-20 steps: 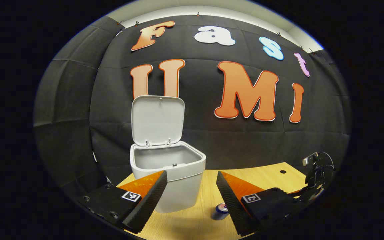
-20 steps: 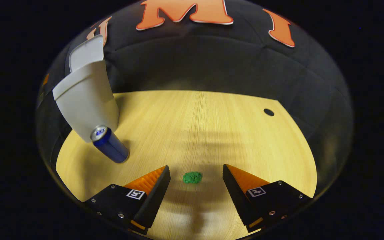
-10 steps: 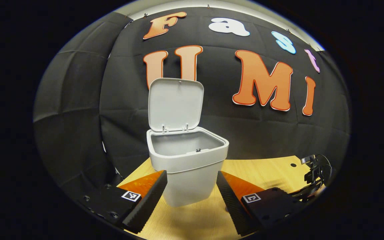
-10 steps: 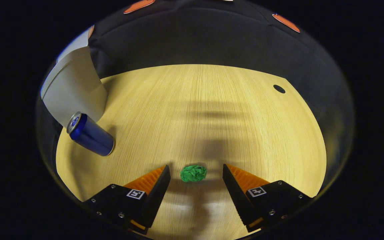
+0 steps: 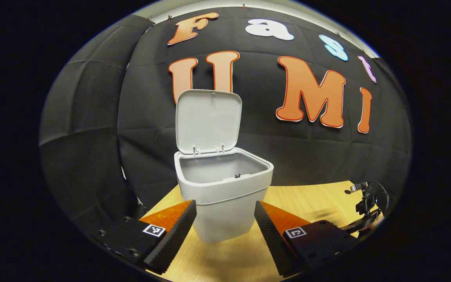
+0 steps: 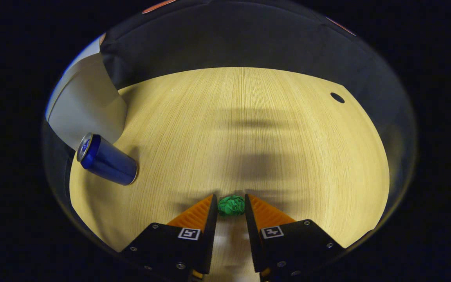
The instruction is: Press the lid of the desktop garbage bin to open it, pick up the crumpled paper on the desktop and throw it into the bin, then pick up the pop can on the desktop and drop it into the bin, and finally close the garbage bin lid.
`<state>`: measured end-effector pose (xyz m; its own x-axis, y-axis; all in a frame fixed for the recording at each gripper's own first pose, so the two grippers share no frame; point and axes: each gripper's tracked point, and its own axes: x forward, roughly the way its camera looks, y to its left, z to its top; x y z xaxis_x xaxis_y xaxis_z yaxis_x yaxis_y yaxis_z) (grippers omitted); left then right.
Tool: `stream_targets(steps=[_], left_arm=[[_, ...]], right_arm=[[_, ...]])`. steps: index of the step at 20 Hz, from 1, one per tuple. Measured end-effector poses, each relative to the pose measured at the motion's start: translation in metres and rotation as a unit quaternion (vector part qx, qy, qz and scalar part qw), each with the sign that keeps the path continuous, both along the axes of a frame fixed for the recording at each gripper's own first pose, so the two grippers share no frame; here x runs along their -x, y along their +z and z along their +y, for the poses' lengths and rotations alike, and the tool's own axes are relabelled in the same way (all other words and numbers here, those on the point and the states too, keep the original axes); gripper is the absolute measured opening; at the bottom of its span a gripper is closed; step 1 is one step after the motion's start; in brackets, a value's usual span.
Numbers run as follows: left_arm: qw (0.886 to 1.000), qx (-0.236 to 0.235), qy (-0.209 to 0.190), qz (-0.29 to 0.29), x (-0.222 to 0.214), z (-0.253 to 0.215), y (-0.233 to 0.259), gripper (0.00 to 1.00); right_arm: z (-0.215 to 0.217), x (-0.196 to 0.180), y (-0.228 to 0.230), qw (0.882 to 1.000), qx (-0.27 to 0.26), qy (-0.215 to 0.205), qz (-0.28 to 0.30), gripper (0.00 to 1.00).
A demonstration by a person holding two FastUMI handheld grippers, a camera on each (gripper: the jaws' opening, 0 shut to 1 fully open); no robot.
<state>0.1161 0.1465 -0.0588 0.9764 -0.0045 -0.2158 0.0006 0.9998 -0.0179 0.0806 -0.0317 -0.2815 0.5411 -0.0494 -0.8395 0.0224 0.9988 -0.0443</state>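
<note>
On the bench [image 6: 249,117]: right gripper [image 6: 231,206] clamped on the green crumpled paper [image 6: 231,205] | blue pop can [image 6: 108,159] at left, beside the grey bin [image 5: 223,196] | bin lid [image 5: 208,120] upright, open | left gripper [image 5: 224,219] fingers apart, facing the bin, holding nothing.

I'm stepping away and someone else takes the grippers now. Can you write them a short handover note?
Right gripper: shut on the paper, which is still low over the desk.
Left gripper: open, empty, facing the bin.
Lid: up, so the bin is open.
Can: on the desk beside the bin, untouched.
Done: lid opened, paper gripped.
Left: drop the paper in the bin, then the can, then close the lid.
</note>
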Motion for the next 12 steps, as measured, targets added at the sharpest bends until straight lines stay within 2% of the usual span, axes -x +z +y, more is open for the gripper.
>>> stream_targets(steps=[2,7,12], left_arm=[[1.0,0.0,-0.001,0.0,-0.001,0.0,0.0,0.94],[1.0,0.0,-0.005,0.0,0.0,-0.005,0.0,0.95],[1.0,-0.003,-0.009,-0.004,0.002,-0.007,0.004,0.95]], right_arm=[[-0.004,-0.006,0.004,1.0,0.001,0.003,0.001,0.37],[-0.018,-0.027,0.021,1.0,0.019,0.021,-0.002,0.11],[-0.035,-0.075,0.07,0.999,0.004,0.004,-0.046,0.05]])
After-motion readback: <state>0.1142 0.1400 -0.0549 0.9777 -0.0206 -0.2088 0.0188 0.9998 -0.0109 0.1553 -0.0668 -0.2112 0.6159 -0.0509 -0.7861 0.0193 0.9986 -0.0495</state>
